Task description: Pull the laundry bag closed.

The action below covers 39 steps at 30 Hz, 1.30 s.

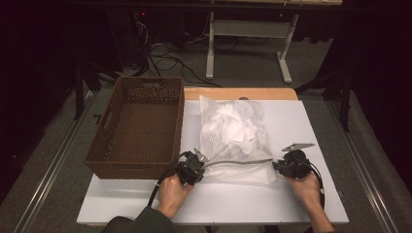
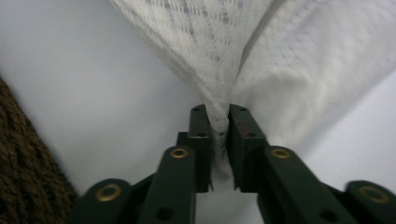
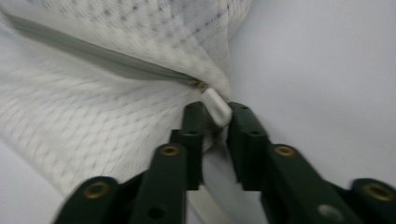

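A white mesh laundry bag (image 1: 233, 131), stuffed with white cloth, lies on the white table (image 1: 301, 121). Its grey zipper (image 1: 238, 161) runs along the near end. My left gripper (image 1: 198, 167) is at the bag's near left corner. In the left gripper view the jaws of my left gripper (image 2: 219, 122) stand close together, with a bunched fold of the mesh (image 2: 205, 42) pinched between them. My right gripper (image 1: 281, 166) is at the near right corner. There my right gripper (image 3: 215, 116) has its jaws apart, and the white zipper pull (image 3: 215, 105) lies loose between the tips at the end of the zipper (image 3: 93, 56).
An empty brown wicker basket (image 1: 145, 82) stands left of the bag, its right wall close to the bag's edge; its weave (image 2: 23, 163) shows beside my left gripper. A white desk frame (image 1: 248, 29) and cables are on the floor beyond the table.
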Each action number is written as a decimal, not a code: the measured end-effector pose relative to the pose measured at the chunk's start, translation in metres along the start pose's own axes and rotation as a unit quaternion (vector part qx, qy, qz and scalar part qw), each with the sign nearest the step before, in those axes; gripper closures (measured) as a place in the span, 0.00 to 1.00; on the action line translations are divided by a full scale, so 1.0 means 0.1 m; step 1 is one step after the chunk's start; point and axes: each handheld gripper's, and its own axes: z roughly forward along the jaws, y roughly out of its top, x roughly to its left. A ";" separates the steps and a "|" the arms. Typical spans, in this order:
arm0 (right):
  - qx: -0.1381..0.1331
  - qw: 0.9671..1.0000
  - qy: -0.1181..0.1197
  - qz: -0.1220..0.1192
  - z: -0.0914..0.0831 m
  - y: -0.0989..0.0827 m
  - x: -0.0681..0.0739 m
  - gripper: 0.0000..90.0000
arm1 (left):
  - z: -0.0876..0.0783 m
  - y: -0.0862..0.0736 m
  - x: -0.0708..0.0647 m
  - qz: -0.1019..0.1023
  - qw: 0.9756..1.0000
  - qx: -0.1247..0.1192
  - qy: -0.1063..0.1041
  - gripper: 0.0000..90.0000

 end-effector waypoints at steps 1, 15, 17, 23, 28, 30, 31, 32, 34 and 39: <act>-0.001 1.000 0.003 0.007 0.00 -0.01 -0.01 0.76 | 0.00 0.00 0.00 -0.003 1.000 -0.003 -0.004 0.81; -0.032 0.999 -0.005 -0.003 -0.09 -0.01 0.06 0.59 | -0.13 0.03 -0.01 -0.015 0.999 -0.037 -0.013 0.59; -0.038 0.999 -0.005 -0.006 -0.11 -0.01 0.09 0.59 | -0.16 0.04 -0.03 -0.011 0.999 -0.042 -0.015 0.58; -0.059 0.998 0.014 -0.014 -0.16 -0.01 0.20 0.60 | -0.25 0.09 -0.06 -0.018 0.997 -0.059 -0.036 0.55; -0.077 0.996 0.039 -0.009 -0.19 0.00 0.26 0.60 | -0.34 0.11 -0.07 -0.026 0.996 -0.073 -0.051 0.54; -0.085 0.995 0.051 -0.008 -0.20 0.00 0.29 0.61 | -0.38 0.11 -0.07 -0.028 0.995 -0.074 -0.055 0.54; -0.086 0.995 0.055 -0.006 -0.20 0.00 0.31 0.61 | -0.40 0.10 -0.07 -0.027 0.995 -0.074 -0.056 0.54; -0.086 0.995 0.058 -0.006 -0.21 0.00 0.33 0.61 | -0.41 0.10 -0.08 -0.026 0.995 -0.076 -0.055 0.54; -0.093 0.994 0.063 -0.011 -0.22 0.00 0.35 0.61 | -0.45 0.08 -0.10 -0.025 0.995 -0.080 -0.058 0.54; -0.090 0.993 0.076 -0.015 -0.22 -0.02 0.42 0.62 | -0.49 0.00 -0.15 -0.014 0.995 -0.081 -0.059 0.54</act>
